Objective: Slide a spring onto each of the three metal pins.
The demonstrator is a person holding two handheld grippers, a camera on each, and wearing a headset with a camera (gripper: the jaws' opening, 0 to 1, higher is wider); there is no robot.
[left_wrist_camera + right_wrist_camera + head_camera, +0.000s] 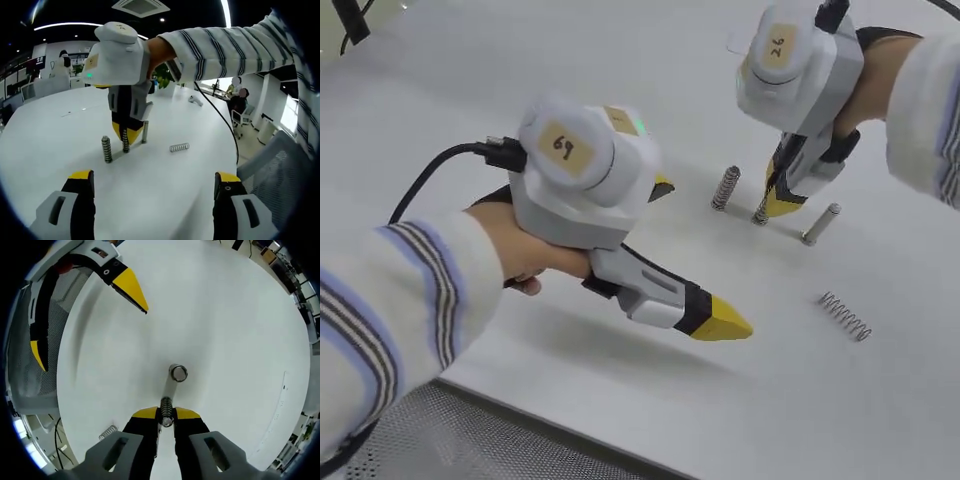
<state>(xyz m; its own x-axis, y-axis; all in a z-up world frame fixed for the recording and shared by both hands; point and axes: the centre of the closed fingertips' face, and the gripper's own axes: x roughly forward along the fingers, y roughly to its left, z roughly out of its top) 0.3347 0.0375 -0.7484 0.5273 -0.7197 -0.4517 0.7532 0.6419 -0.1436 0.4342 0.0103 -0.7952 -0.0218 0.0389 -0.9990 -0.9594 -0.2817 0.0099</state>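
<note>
My right gripper (166, 415) clenches a spring (166, 405) upright on the middle pin (760, 214) directly beneath it, while my left gripper (154, 176) hangs released.

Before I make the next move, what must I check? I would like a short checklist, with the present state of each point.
1. First pin already carries a spring: ok.
2. Right gripper is shut on the second spring at the middle pin: ok.
3. Second spring is fully down on its pin: cannot tell, the jaws hide the lower part.
4. Third pin stands upright and bare, ready for a spring: ok.
5. Loose spring lies free on the table, apart from the pins: ok.
6. Left gripper is open and holds nothing: ok.
</note>
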